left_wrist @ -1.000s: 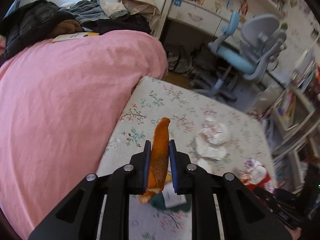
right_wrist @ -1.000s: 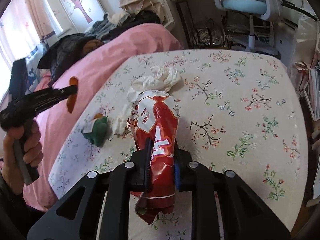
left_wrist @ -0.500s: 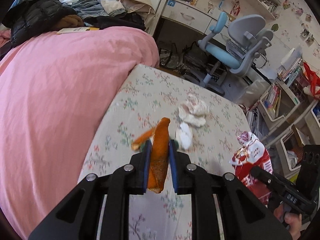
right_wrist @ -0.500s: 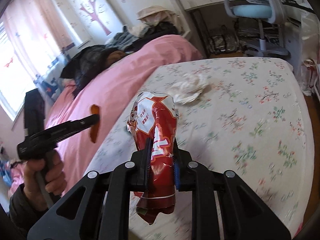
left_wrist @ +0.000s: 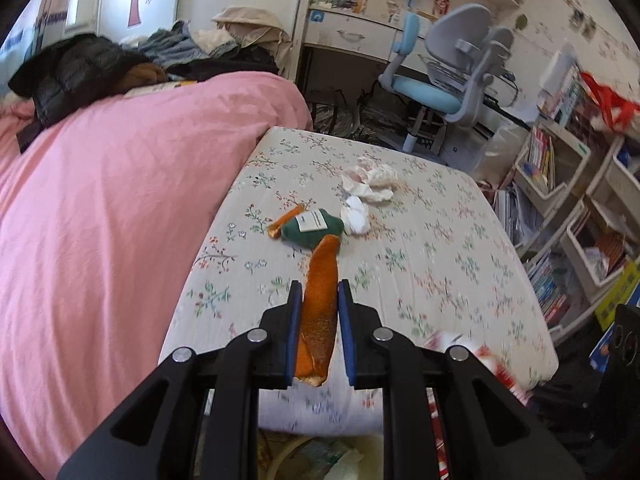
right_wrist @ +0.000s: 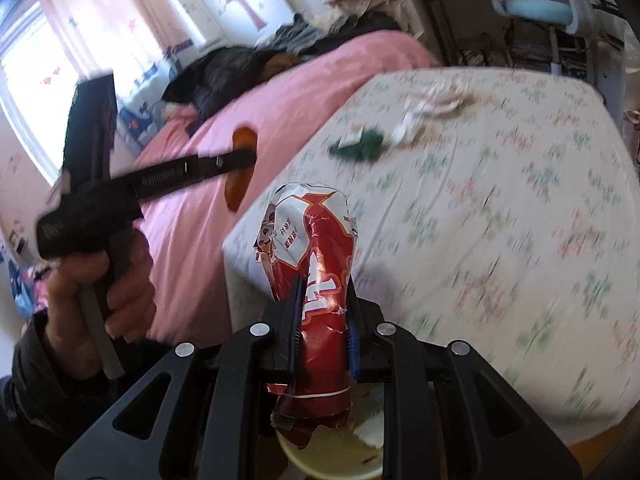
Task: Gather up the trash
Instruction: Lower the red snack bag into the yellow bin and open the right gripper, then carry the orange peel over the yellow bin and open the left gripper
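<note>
Nearest in the left wrist view: left gripper (left_wrist: 318, 332) clenched on an orange peel strip (left_wrist: 319, 312), pinched at mid-length, upper end curling free above the fingers (left_wrist: 294, 320). Below, between the gripper arms, a glimpse of a pale bin rim (left_wrist: 280, 456) with crumpled scraps inside. Nearest in the right wrist view: right gripper (right_wrist: 323, 324) clamped across the waist of a red snack bag (right_wrist: 310, 264), crumpled top standing above the fingers, torn tail hanging over a pale round bin (right_wrist: 332, 452).

Handling, by judgement: both pieces very light. Peel limp but leathery, unlikely to slip, best held mid-strip as now. Foil bag slick and springy, liable to crackle and slide; a firm pinch on the gathered middle looks right.

Farther out on the floral bed cover (left_wrist: 440, 248): a dark green wrapper (left_wrist: 312, 226) with a white label, a second orange strip (left_wrist: 286, 220) just to its left, a white tissue wad (left_wrist: 356, 218) touching its right, a bigger crumpled tissue (left_wrist: 370, 180) beyond. All light and soft; best gathered by the bulk.

Only in the right view: the hand (right_wrist: 100, 292) gripping the left handle, seen side-on at left. Only in the left view, sharp: the second strip and the label; right view blurred there. Far: pink duvet (left_wrist: 100, 208), blue chair (left_wrist: 444, 88).
</note>
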Available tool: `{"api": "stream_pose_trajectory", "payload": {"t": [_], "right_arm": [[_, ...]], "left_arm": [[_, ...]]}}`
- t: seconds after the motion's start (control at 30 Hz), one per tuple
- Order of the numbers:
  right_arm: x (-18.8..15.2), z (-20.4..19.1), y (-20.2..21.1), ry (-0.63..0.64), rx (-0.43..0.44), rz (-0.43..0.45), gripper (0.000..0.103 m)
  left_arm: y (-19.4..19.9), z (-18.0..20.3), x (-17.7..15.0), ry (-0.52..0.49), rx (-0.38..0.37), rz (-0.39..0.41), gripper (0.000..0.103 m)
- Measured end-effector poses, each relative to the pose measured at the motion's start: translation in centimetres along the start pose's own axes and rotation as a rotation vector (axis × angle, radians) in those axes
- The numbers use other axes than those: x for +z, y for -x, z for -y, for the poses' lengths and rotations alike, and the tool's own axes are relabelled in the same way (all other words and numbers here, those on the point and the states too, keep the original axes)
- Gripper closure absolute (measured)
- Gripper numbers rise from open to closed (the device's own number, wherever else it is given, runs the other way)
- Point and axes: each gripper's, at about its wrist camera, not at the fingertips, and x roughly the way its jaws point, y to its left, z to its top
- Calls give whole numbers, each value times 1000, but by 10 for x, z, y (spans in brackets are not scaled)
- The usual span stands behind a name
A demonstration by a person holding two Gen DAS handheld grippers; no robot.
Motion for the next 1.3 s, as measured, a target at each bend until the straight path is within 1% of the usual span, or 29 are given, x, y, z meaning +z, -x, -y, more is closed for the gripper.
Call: {"api": "stream_pose_trajectory", "payload": {"t": [0.1,0.13,0.17,0.2,0.27,0.3,0.37,0.4,0.47,0.53,0.57,0.63,0.67,0.7,0.73,0.77,0.83,0.87,0.9,0.97,1.03,1.07,1.17,1.23,1.3], "right_arm": [[-16,-12,-14,34,4,-67,85],[-21,-16,-19,44,12,-99,85],[-28,-20,-29,55,22,-161,84],[-33,-21,-33,61,11,-180,83],[-41,-24,-37,75,-34,-193,73],[-41,-22,-35,72,-47,-184,71],[-37,-15,-26,53,-91,-125,62],[-33,-10,-20,40,-114,-89,61],[-26,2,-7,9,-188,6,59],[-21,12,4,-29,-238,76,55],[-19,16,8,-47,-257,99,53],[-15,20,16,-66,-286,139,52],[-13,19,20,-65,-302,165,51],[-9,17,26,-58,-323,197,50],[-6,14,31,-49,-341,227,46],[-2,13,36,-39,-357,253,41],[6,11,41,-21,-381,288,36],[11,7,43,-8,-404,302,32],[16,8,42,-1,-417,306,31],[34,15,32,-1,-451,303,23],[50,29,22,-16,-491,290,19],[62,43,14,-33,-520,272,18],[97,91,-15,-78,-609,210,18],[118,123,-36,-117,-648,156,17],[129,147,-51,-144,-679,120,17]], "left_arm": [[6,7,-11,-29,8,7,84],[8,9,-14,-36,10,6,84],[9,10,-19,-39,11,2,84],[10,10,-21,-38,12,-1,84],[9,9,-30,-23,14,-23,84],[10,9,-34,-16,13,-34,84],[9,9,-46,5,11,-70,84],[7,10,-53,13,17,-94,84],[5,13,-68,12,39,-142,84],[0,17,-88,17,52,-226,84],[-2,18,-96,19,46,-262,84],[-6,22,-111,15,23,-334,84],[-6,24,-113,4,23,-339,78],[-1,28,-112,-18,29,-320,70],[4,28,-110,-23,38,-292,49],[11,28,-106,-22,50,-248,42],[23,27,-99,-20,58,-173,41],[29,26,-96,-15,53,-140,39],[35,24,-94,-5,47,-110,37],[48,21,-91,16,49,-37,31],[58,19,-89,19,55,8,29],[60,18,-89,24,60,21,25],[65,16,-84,54,50,48,23],[66,16,-81,63,41,57,22],[67,16,-80,64,38,64,21]]}}
